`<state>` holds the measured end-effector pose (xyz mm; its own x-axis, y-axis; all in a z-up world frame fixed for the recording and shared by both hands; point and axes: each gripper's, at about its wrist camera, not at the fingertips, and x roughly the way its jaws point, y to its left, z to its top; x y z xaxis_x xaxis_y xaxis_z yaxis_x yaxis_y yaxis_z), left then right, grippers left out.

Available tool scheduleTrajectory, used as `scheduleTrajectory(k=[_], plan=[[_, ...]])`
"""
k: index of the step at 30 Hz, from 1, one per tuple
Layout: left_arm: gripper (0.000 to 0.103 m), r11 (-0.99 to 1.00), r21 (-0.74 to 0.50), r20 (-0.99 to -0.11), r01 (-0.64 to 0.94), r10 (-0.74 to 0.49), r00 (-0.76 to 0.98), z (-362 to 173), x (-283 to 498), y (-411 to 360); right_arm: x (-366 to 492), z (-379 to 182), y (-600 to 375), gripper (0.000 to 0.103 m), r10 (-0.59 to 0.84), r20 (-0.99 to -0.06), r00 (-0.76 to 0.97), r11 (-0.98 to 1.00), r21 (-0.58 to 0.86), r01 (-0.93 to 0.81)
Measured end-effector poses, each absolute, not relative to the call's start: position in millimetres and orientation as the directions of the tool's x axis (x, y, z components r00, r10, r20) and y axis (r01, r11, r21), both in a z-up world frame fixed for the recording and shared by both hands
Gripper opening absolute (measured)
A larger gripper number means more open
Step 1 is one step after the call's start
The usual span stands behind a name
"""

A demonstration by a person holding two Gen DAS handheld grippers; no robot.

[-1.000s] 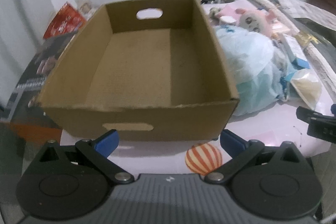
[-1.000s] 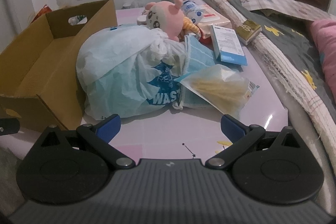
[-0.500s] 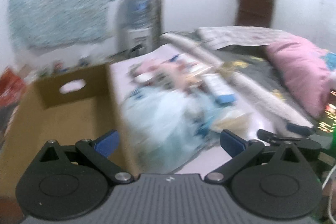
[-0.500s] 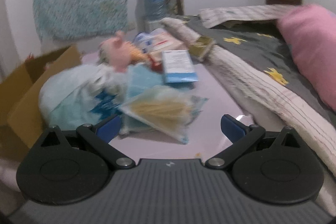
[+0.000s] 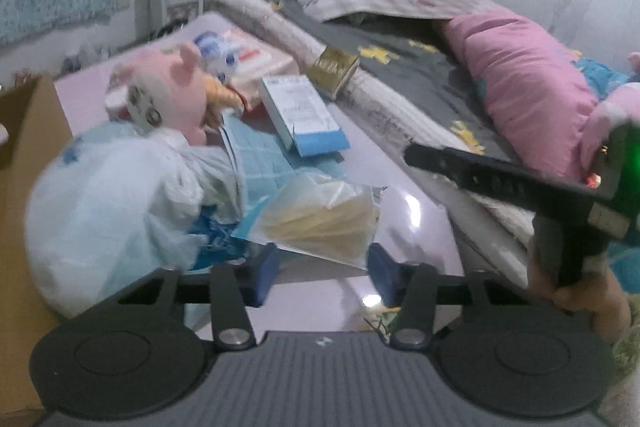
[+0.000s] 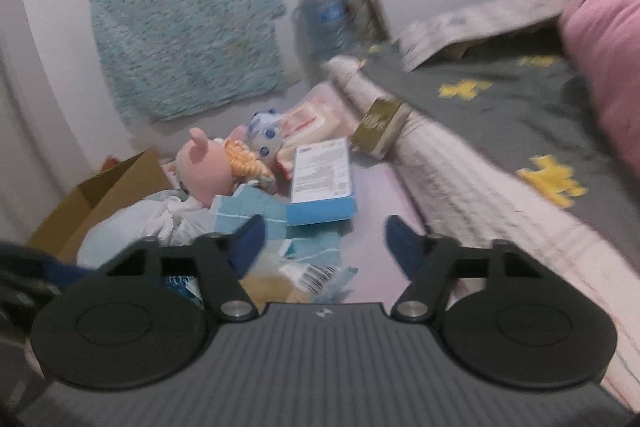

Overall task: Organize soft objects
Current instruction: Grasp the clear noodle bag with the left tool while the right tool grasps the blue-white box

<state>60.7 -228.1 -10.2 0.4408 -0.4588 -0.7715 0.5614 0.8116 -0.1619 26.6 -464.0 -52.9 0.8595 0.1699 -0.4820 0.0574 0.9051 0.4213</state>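
White crinkled plastic bag (image 5: 116,203), rounded, lies left beside the cardboard box (image 5: 28,131). Pink plush toy (image 5: 168,99) sits behind it, head upright. Left gripper (image 5: 320,267) and right gripper (image 6: 324,243) have just been closing, jaws apart, empty.

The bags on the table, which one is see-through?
The small flat packet holding pale yellow strips, nearest the left gripper. The big light-blue bag beside it is cloudy.

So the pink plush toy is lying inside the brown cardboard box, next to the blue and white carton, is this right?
Not quite. The pink plush toy is outside the brown cardboard box; it lies in the pile on the table, near the blue and white carton. The left wrist view shows this.
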Motion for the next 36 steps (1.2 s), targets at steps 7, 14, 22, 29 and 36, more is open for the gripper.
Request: scheduleTrajectory(k=[7,14,22,29,36], plan=[[0.05,0.822,-0.239,-0.81,0.517,-0.462,0.36,-45.4,80.9,-246.4,82.4,-91.1,-468.1,0.03,0.325,-0.542,0.775,0.827,0.56,0.044],[0.078,0.819,-0.287,-0.809,0.496,-0.485,0.333,-52.6,90.0,-238.3,63.8,-106.5,-462.4,0.029,0.413,-0.566,0.713,0.763,0.643,0.068],[0.093,0.809,-0.296,-0.816,0.508,-0.49,0.306,-56.3,90.6,-235.8,45.4,-116.6,-459.0,0.031,0.587,-0.494,0.642,0.6,0.797,0.065],[0.098,0.816,-0.271,-0.825,0.51,-0.47,0.315,-56.3,88.9,-239.9,48.5,-115.9,-467.7,0.041,0.604,-0.429,0.672,0.515,0.854,0.082],[0.099,0.839,-0.203,-0.844,0.505,-0.411,0.345,-62.1,91.5,-252.6,48.9,-109.0,-469.7,0.042,0.612,-0.39,0.688,0.477,0.876,0.072]])
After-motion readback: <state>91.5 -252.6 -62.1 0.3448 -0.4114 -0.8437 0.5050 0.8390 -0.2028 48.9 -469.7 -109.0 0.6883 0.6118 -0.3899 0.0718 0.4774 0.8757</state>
